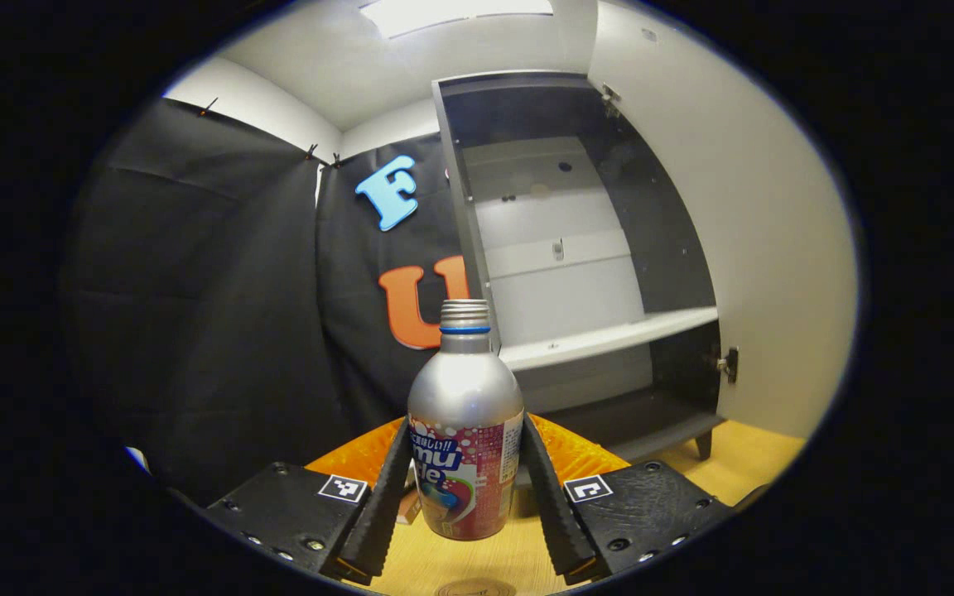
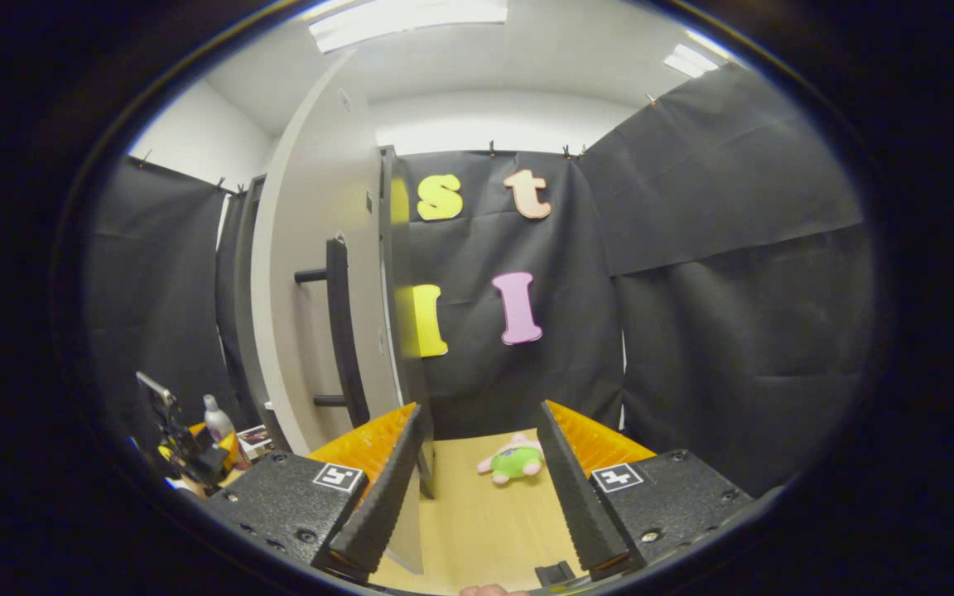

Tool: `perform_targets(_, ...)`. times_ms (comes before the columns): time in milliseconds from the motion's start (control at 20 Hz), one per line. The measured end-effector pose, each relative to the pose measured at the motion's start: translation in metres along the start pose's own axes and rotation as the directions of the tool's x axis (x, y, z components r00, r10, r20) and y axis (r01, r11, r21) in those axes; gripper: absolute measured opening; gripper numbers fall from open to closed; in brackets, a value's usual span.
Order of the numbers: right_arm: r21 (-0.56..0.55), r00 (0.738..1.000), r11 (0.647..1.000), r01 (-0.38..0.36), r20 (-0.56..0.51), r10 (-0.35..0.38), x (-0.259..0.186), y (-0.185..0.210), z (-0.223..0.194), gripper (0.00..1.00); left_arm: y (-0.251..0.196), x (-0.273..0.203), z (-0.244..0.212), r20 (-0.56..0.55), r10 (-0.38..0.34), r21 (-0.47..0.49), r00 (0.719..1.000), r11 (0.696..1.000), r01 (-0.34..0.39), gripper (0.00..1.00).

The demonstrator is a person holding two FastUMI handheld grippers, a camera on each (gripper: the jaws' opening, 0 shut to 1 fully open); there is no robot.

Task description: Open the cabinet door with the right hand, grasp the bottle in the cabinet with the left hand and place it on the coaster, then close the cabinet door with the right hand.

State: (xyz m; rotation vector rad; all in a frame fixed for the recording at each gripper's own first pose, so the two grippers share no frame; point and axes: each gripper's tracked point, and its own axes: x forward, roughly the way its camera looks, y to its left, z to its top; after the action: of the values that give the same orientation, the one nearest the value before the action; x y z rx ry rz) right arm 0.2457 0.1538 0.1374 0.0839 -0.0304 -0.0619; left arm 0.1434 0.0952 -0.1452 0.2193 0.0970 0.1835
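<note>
L gripper (image 1: 465,497) clamps bottle (image 1: 465,447) just above table (image 1: 477,563); coaster (image 1: 474,588) barely visible, may miss. R gripper (image 2: 477,488) wide open, door (image 2: 311,314) swung wide.

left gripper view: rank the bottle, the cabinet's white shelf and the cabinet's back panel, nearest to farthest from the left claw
1. Bottle: between the fingers of the left claw, upright over the wooden table.
2. White shelf: behind the bottle to the right, inside the open cabinet.
3. Back panel: deepest, behind and above the shelf.

Coaster (image 1: 474,588) cut off at btm edge
</note>
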Motion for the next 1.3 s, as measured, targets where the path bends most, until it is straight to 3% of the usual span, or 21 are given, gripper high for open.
perform_targets(150,-0.015,1.0,1.0,0.011,0.013,-0.01,-0.004,0.002,0.008,0.86,-0.007,-0.012,-0.059,-0.094,0.01,-0.048,0.996,0.999,-0.015,0.71)
perform_targets(300,-0.014,1.0,1.0,0.018,0.023,-0.018,-0.006,0.006,0.013,0.86,-0.008,-0.023,-0.084,-0.117,0.026,-0.07,0.993,0.997,-0.034,0.71)
perform_targets(750,-0.014,0.999,0.999,0.042,-0.017,-0.042,-0.012,0.01,0.006,0.86,0.003,-0.023,-0.128,-0.142,0.099,-0.103,0.985,0.988,-0.114,0.72)
perform_targets(1300,-0.021,0.998,0.999,0.044,-0.037,-0.045,-0.007,0.011,0.001,0.86,0.001,-0.035,-0.144,-0.134,0.113,-0.119,0.984,0.984,-0.129,0.74)
